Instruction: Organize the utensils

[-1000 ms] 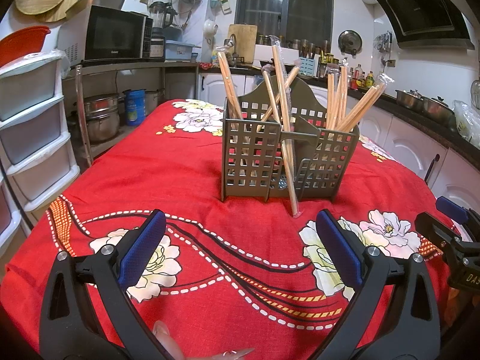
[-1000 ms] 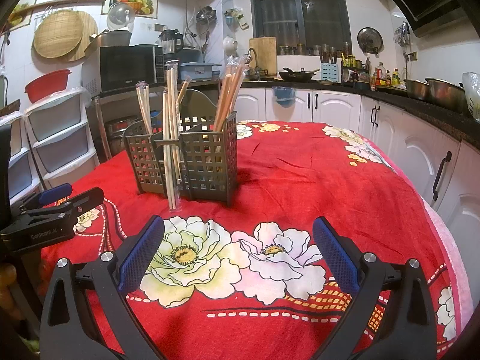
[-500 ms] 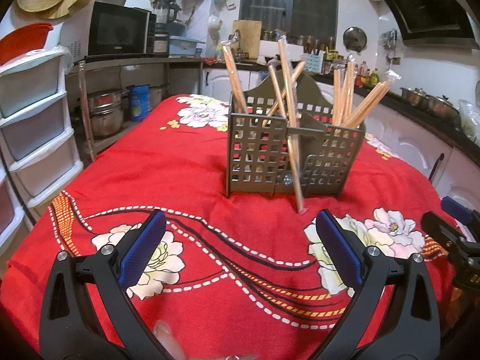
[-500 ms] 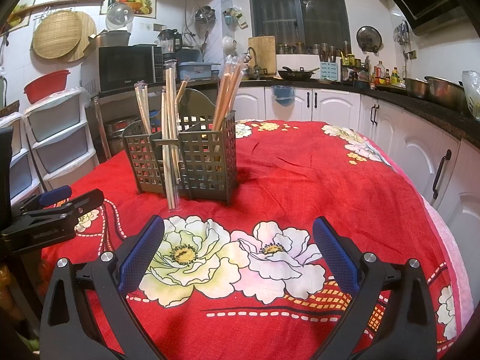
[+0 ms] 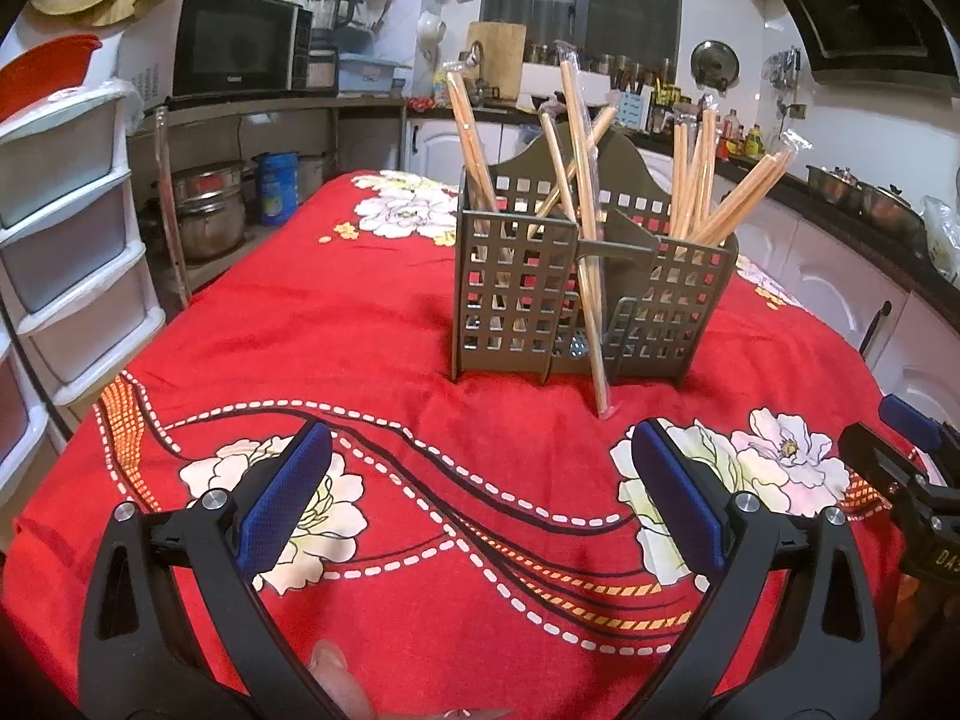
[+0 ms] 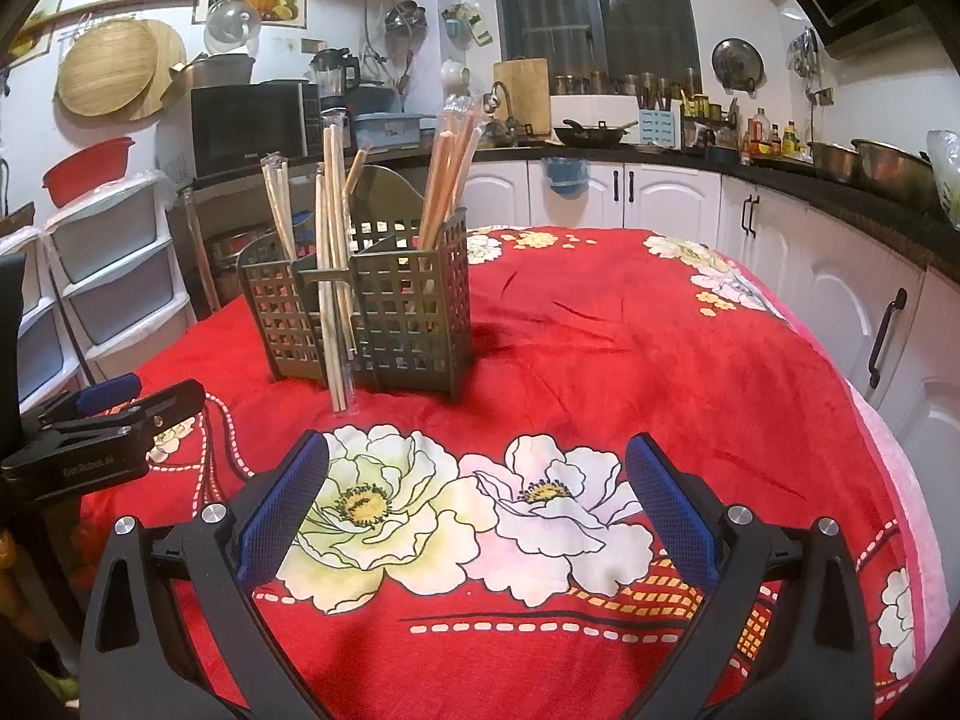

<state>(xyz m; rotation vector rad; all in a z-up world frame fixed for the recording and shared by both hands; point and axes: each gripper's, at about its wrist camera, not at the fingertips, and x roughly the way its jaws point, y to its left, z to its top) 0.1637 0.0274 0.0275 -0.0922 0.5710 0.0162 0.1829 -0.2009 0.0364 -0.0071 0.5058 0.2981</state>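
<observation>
1. The left gripper [image 5: 480, 483] and right gripper [image 6: 477, 489] both hang wide apart, holding nothing.
2. The utensil holder [image 5: 591, 294] stands mid-worktop [image 5: 372, 324], filled with chopsticks [image 5: 702, 180]; one wrapped pair [image 5: 591, 300] leans against its front.

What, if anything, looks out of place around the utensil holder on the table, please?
One wrapped pair of chopsticks stands outside the grey utensil holder, its tip on the red tablecloth, leaning against the front where the compartments meet. The other pairs sit inside. Both grippers, left and right, are open and empty.
</observation>
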